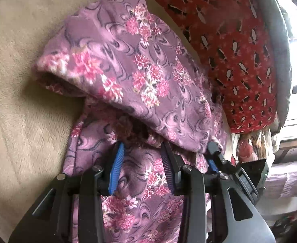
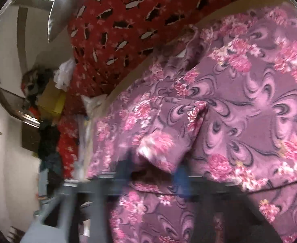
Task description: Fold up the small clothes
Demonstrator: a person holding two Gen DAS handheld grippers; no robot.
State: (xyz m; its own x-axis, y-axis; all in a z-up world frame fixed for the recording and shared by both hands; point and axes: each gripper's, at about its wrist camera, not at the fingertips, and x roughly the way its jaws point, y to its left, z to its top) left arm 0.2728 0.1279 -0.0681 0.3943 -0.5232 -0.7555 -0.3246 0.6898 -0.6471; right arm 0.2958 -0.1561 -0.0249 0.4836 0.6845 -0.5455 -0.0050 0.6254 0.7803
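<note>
Purple floral garment (image 1: pixel 128 64) bunched on beige plush surface (image 1: pixel 22 81), red patterned fabric (image 1: pixel 239 50) just beside it, left gripper (image 1: pixel 142 147) jaws spread over a fold, right gripper (image 2: pixel 154 166) blurred, jaw state unclear

A beige plush blanket (image 1: pixel 20 93) covers the bed, filling the left of the frame. On it lies a purple flowered garment (image 1: pixel 132 64), centre, with a red patterned quilt (image 1: pixel 235 46) at upper right.

Black tongs (image 1: pixel 142 151), ribbed blue pads (image 1: pixel 116 168), silver screws, grey frame
</note>
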